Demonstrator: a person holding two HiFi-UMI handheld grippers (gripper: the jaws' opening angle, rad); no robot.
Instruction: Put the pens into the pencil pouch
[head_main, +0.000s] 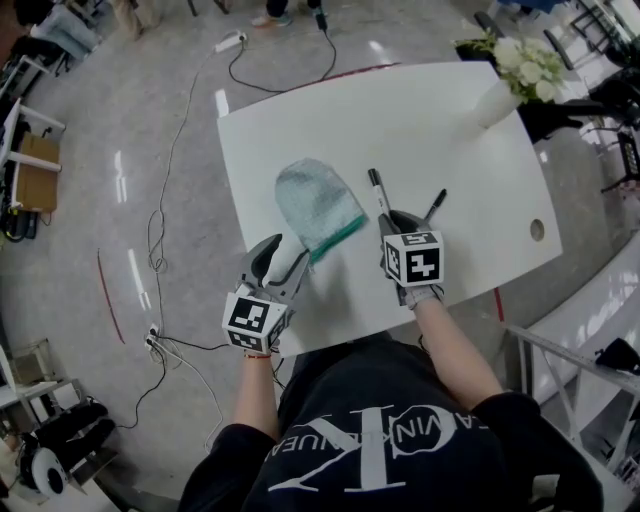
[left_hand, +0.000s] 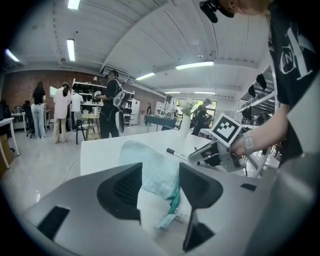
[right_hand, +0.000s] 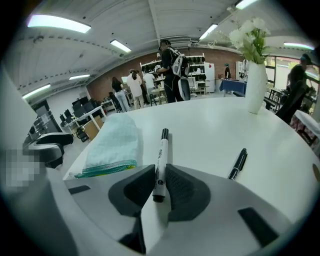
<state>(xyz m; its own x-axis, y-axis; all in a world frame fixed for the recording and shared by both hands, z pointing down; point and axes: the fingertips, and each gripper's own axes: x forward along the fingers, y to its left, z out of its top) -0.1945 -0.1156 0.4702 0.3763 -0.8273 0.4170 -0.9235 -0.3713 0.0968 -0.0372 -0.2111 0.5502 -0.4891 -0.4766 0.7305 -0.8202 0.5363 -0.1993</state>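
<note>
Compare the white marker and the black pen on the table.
The white marker is thick with a white barrel; the black pen is slim and all black. The right gripper clamps the white marker; the black pen lies free to its right. Both lie on the table, outside the pouch.

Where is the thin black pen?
In the head view the pen lies on the table, just right of the right gripper and the marker in its jaws.
</note>
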